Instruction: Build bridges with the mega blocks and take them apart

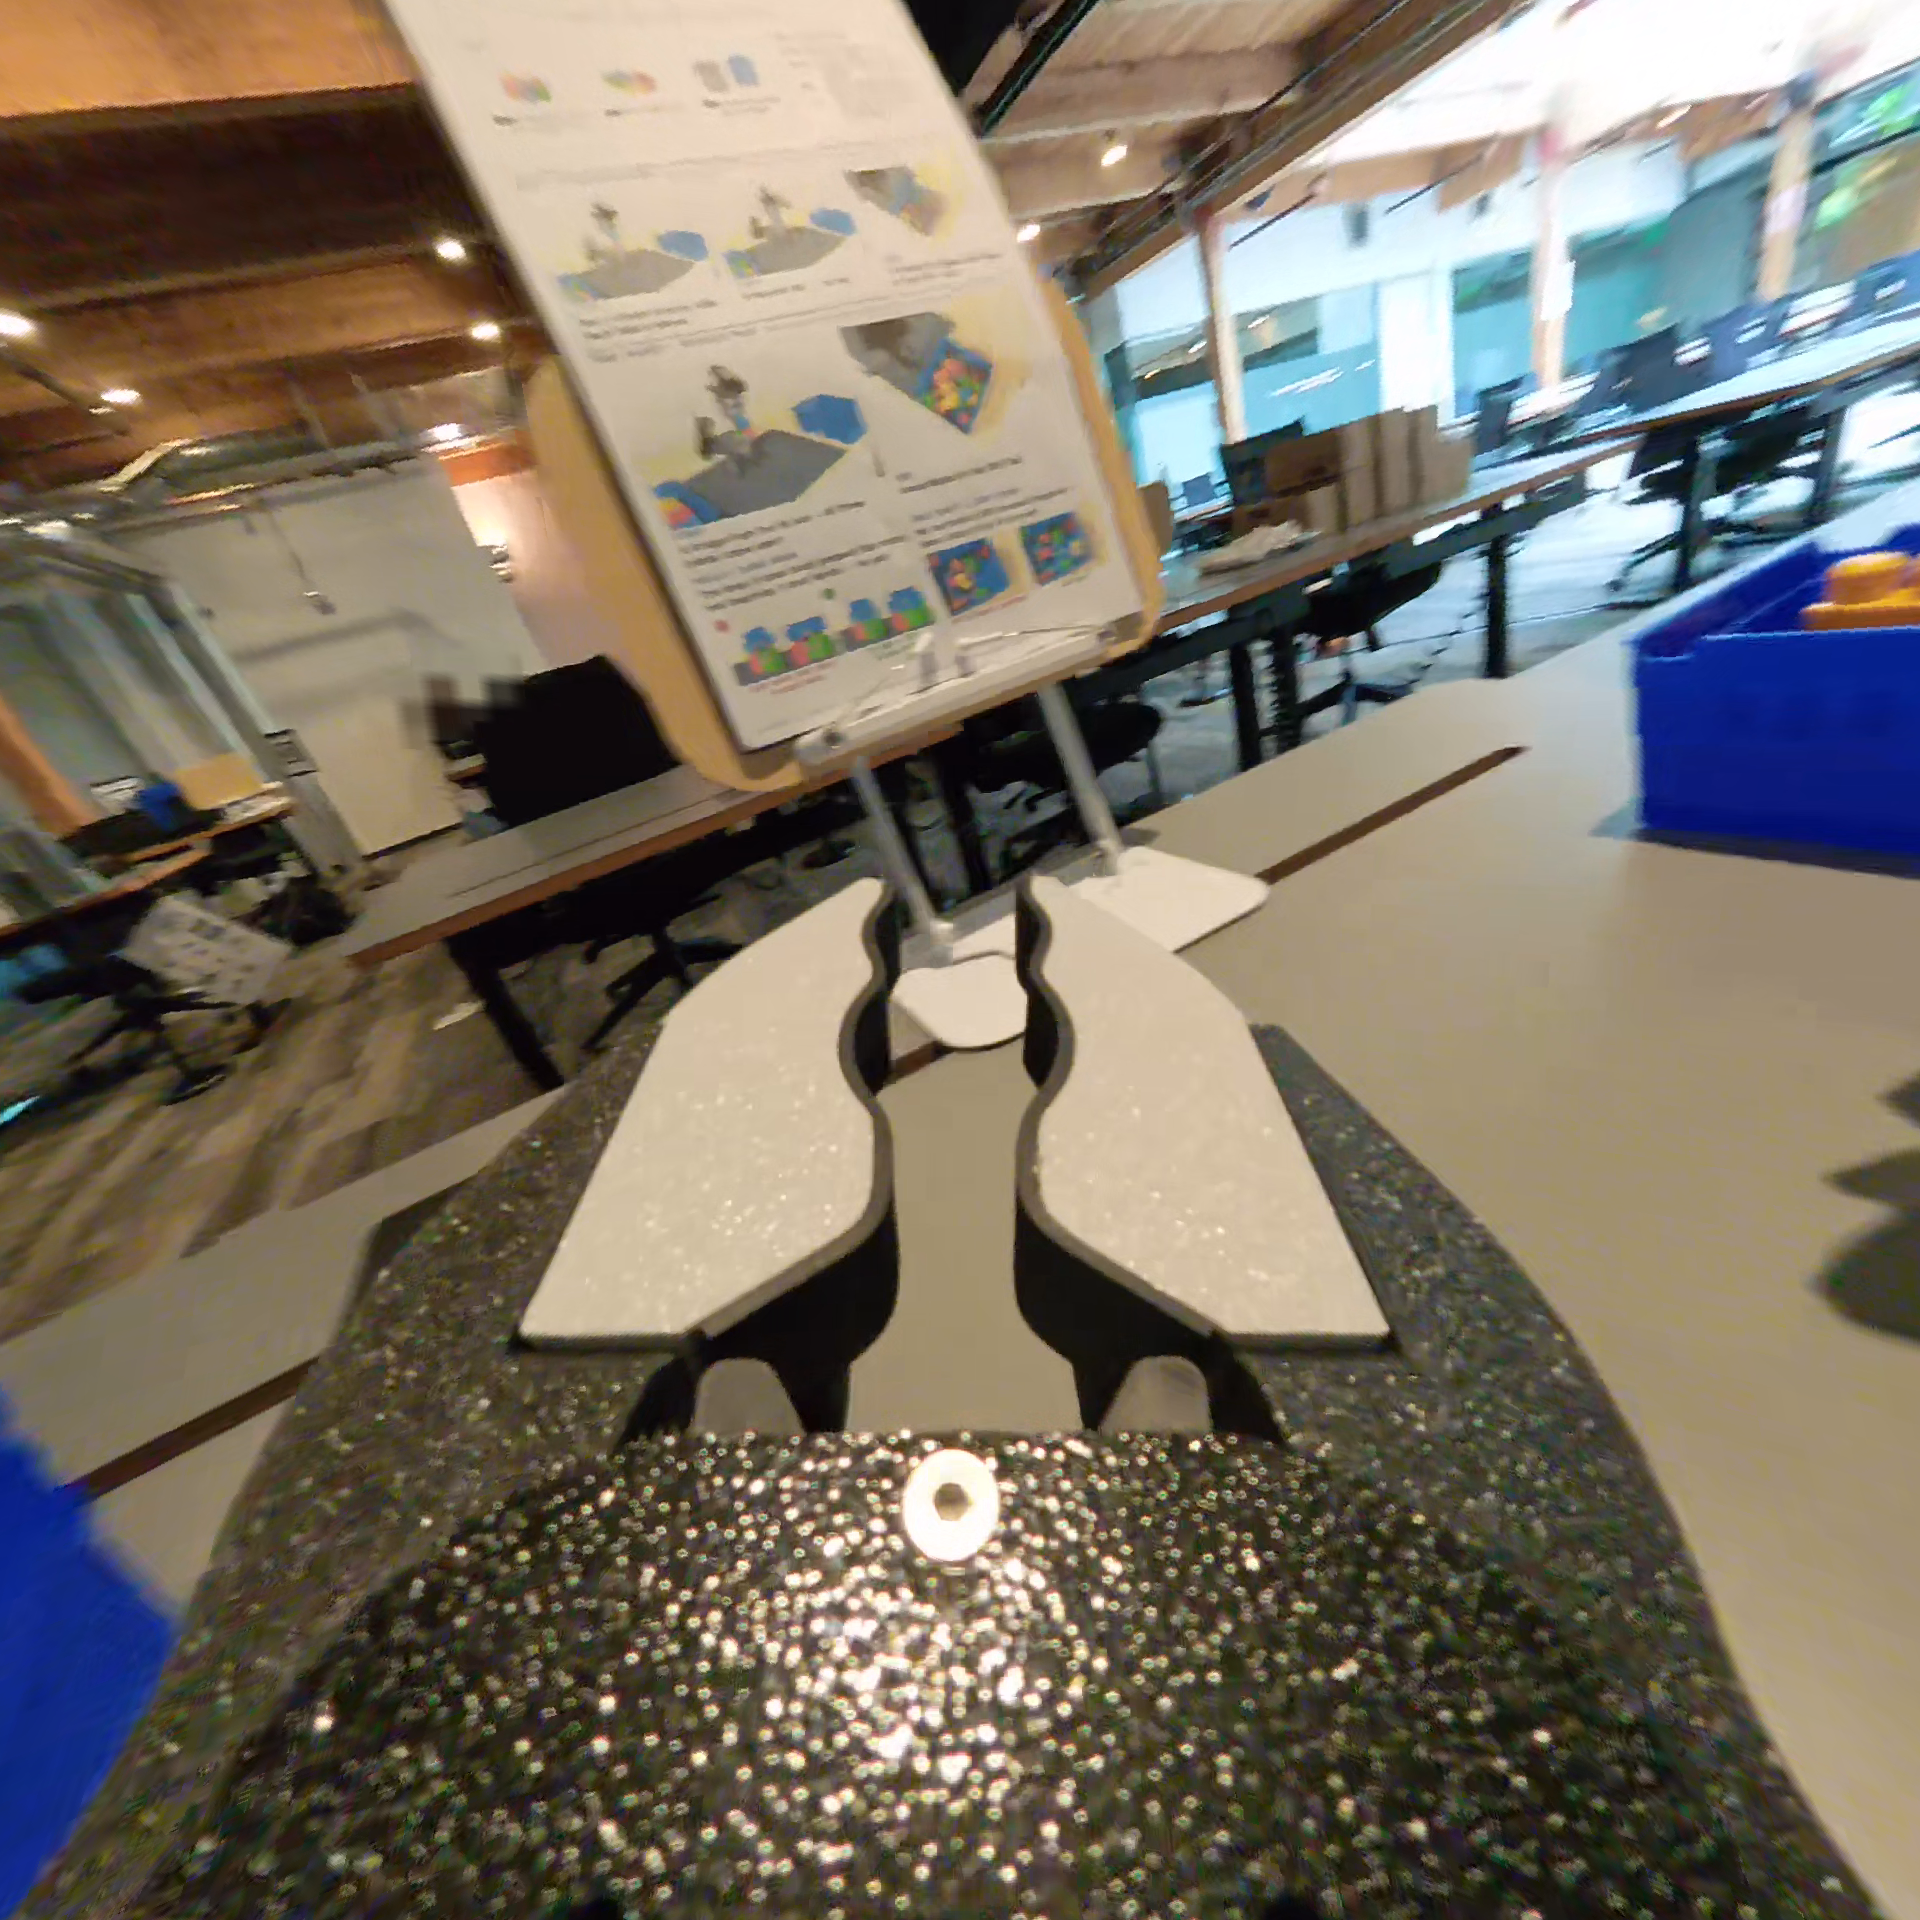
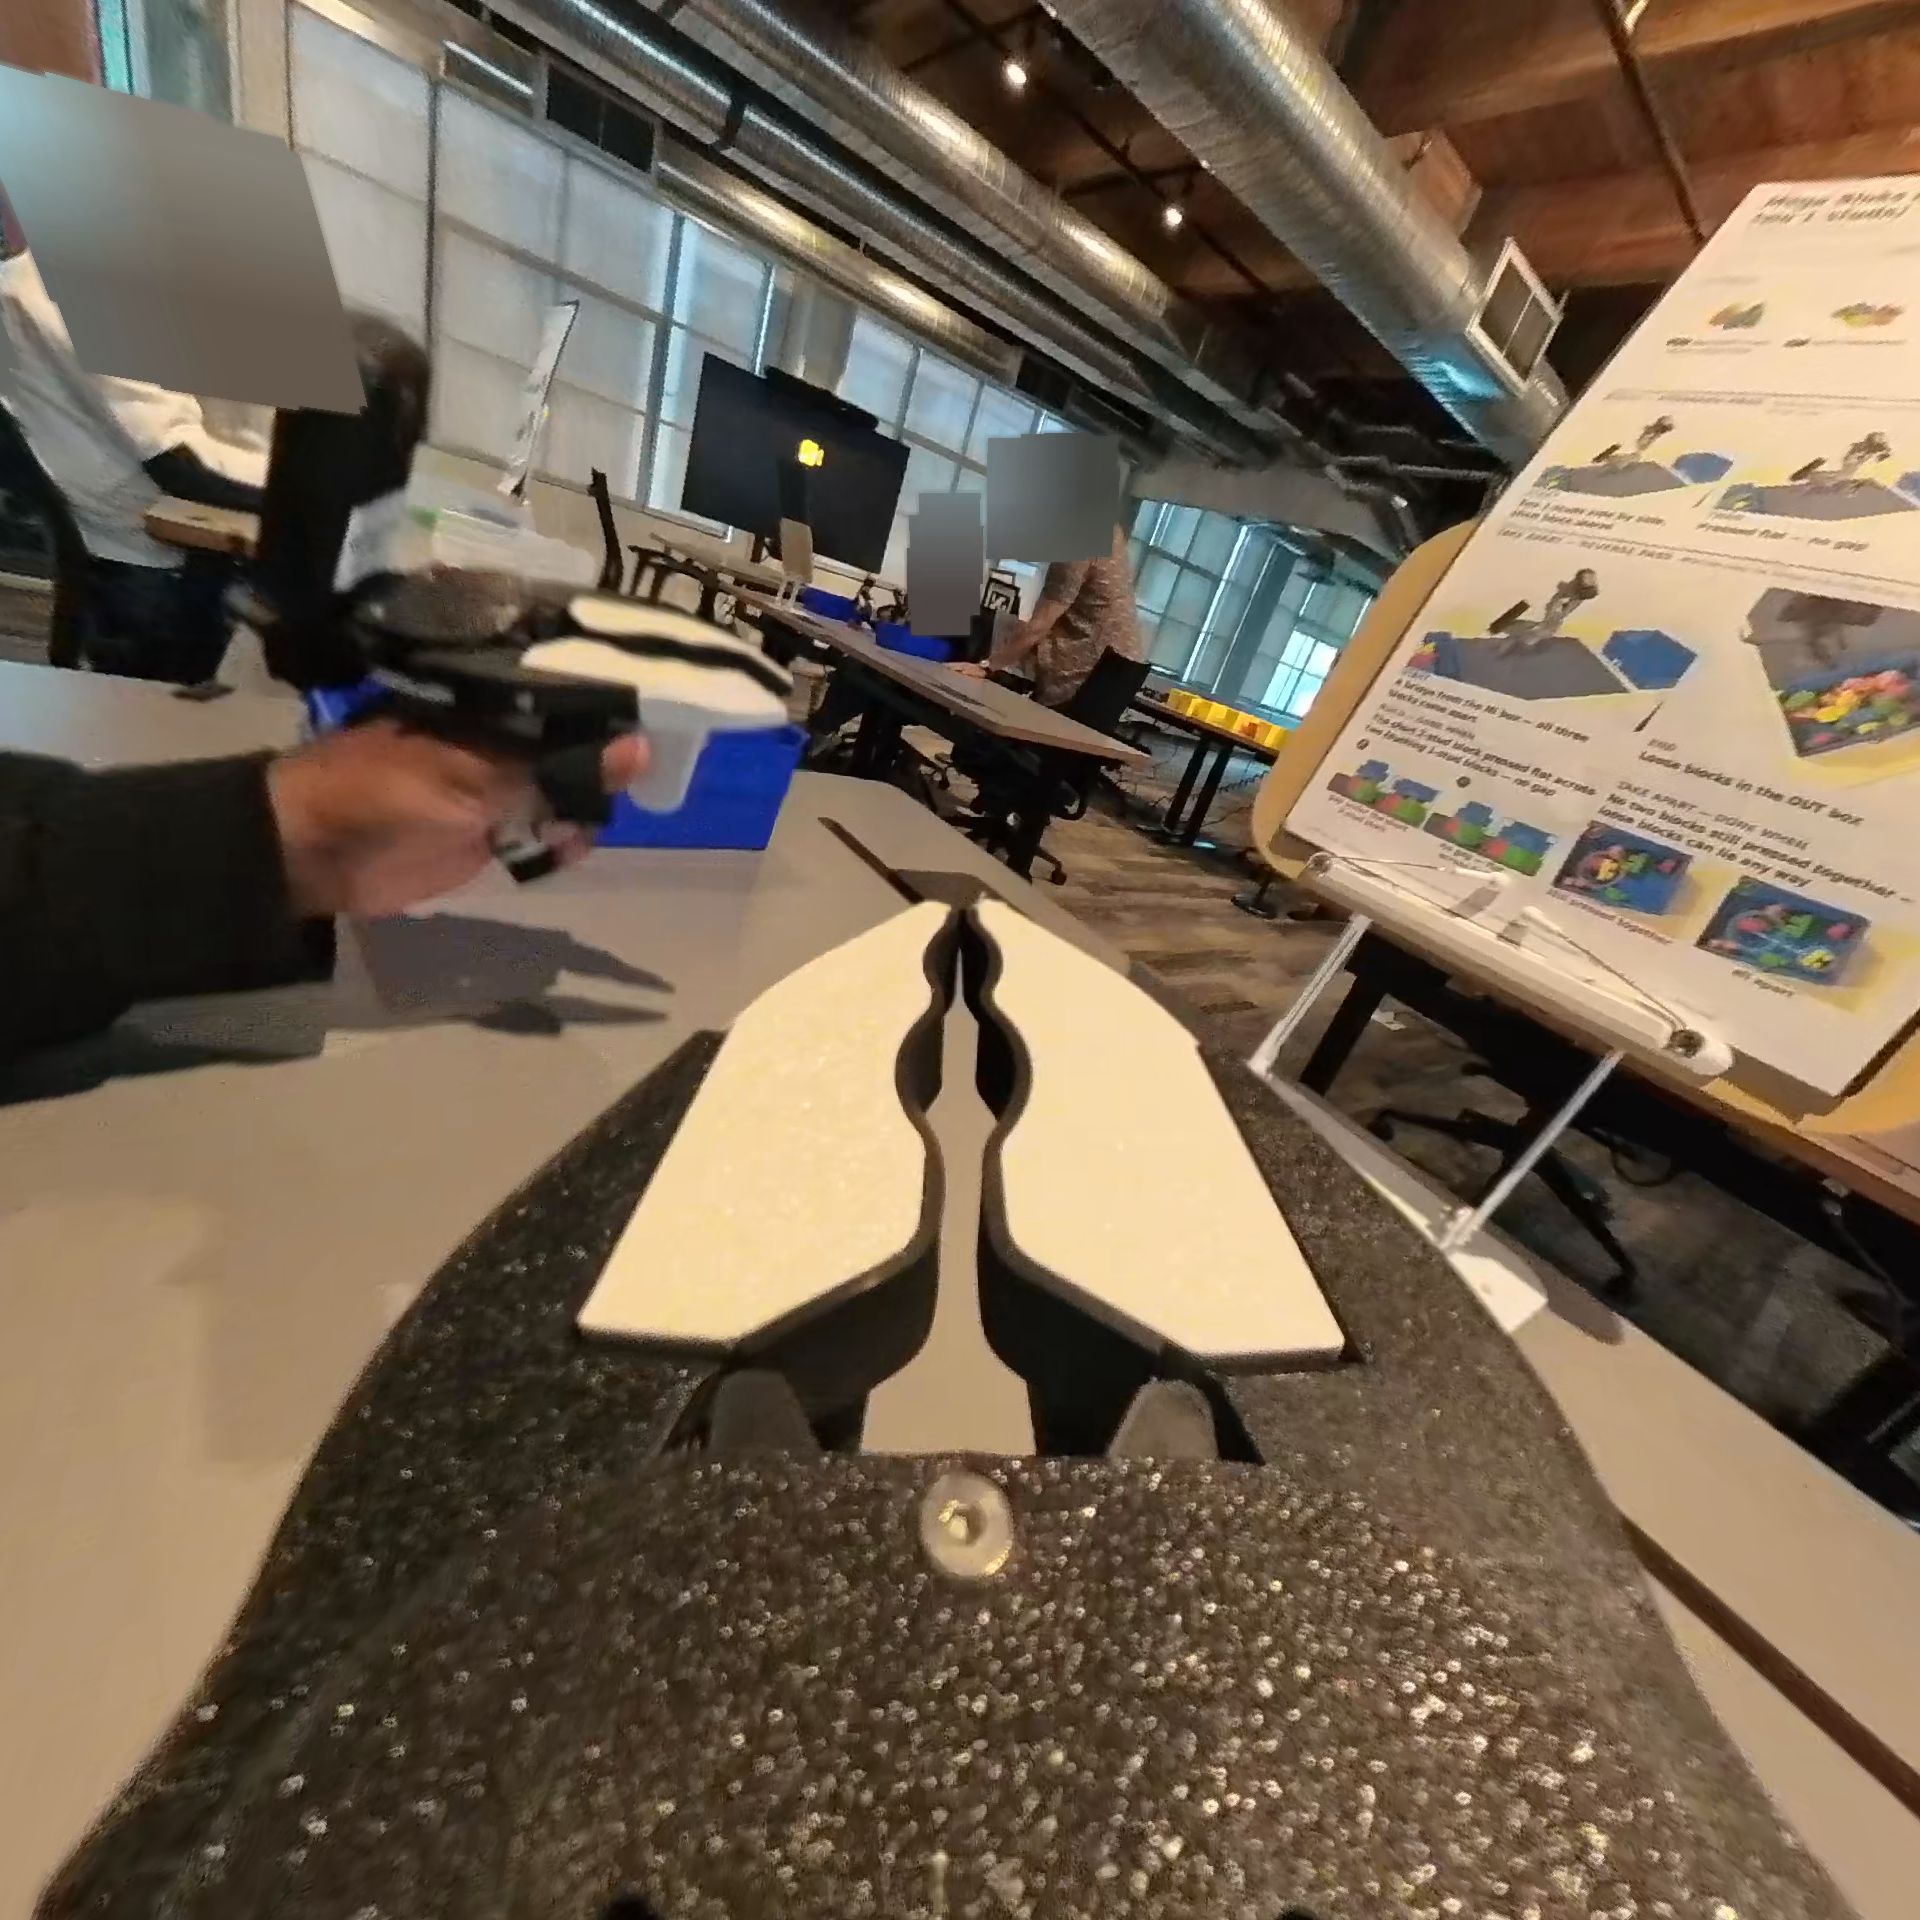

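Both grippers empty, held up over the grey table (image 1: pixel 1455 1039), nothing in hand. Left gripper (image 1: pixel 951 914): fingers parted with a clear gap, grasping nothing. Right gripper (image 2: pixel 961 914): tips pinched together, closed on air.

Near to far. Directly ahead of the left gripper is the base of the instruction stand (image 1: pixel 1143 883), just past the fingertips. No blocks on the table surface that I can see in either view. The blocks are in bins: a blue bin (image 1: pixel 1766 717) sits to the right in the left wrist view, with an orange block (image 1: pixel 1870 587) showing above its rim. The right wrist view has my left hand (image 2: pixel 416 800) holding its gripper in front of a second blue bin (image 2: pixel 717 800) at the far left table edge; its contents are hidden.

My read: we're at the fetch step, no bridge started.

How I'd run it:
- Release the right gripper before it goes into a bin.
- Tilt both cameras down; right now they see mostly room, not work area.
- Grab blocks across the side walls, not the studs.
- Keep clear of the stand legs.
- Place the two supports first, then press the span straight down.
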Demonstrator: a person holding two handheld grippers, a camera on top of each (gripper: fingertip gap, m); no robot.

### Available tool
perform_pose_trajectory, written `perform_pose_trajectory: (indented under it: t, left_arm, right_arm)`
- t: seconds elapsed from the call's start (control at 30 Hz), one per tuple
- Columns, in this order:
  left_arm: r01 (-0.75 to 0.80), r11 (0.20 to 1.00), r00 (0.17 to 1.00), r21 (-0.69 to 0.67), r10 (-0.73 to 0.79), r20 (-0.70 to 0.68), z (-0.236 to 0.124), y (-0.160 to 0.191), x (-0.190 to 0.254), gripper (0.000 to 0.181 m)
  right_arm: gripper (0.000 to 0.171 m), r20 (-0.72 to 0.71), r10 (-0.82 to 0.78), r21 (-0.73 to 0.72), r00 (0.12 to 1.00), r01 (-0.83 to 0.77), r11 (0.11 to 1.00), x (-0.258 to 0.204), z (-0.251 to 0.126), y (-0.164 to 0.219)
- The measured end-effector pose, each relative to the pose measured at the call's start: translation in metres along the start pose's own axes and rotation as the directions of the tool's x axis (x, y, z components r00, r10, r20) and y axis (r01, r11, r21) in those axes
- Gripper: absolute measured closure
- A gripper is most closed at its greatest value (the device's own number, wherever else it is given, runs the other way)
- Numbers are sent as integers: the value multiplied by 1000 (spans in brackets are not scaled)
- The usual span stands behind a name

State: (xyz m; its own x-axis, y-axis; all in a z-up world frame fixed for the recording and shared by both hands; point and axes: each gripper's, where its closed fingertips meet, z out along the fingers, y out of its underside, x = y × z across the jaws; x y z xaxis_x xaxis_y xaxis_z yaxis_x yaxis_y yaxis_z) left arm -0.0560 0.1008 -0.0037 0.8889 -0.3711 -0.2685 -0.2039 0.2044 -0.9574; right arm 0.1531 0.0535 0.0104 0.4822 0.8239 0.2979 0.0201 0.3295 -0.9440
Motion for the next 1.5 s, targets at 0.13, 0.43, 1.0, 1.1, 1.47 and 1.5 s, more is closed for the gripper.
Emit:
perform_pose_trajectory:
  t: [0.13,0.43,1.0,1.1,1.47,1.5]
  left_arm:
    - [33,995,984,-95,-15,176,-47,-10,-75,142]
    - [505,742,714,-440,-74,696,-233,120,-257,129]
    - [535,479,773,-695,53,632,-254,199,-274,138]
    - [523,492,775,-696,65,629,-253,197,-275,140]
    - [50,982,982,-180,-81,-173,-89,-13,-80,144]
    - [79,980,929,-182,-139,-344,-70,-17,-32,144]
  right_arm:
    - [171,29,-3,-25,1000,3,1000,-9,2,7]
    - [171,87,-10,-55,996,15,998,-23,10,15]
    - [171,155,-81,-79,985,94,992,-40,7,14]
    - [171,154,-79,-82,985,93,992,-40,7,14]
    - [171,125,-33,-72,992,43,996,-27,7,14]
    - [171,118,-27,-71,993,36,997,-25,6,13]
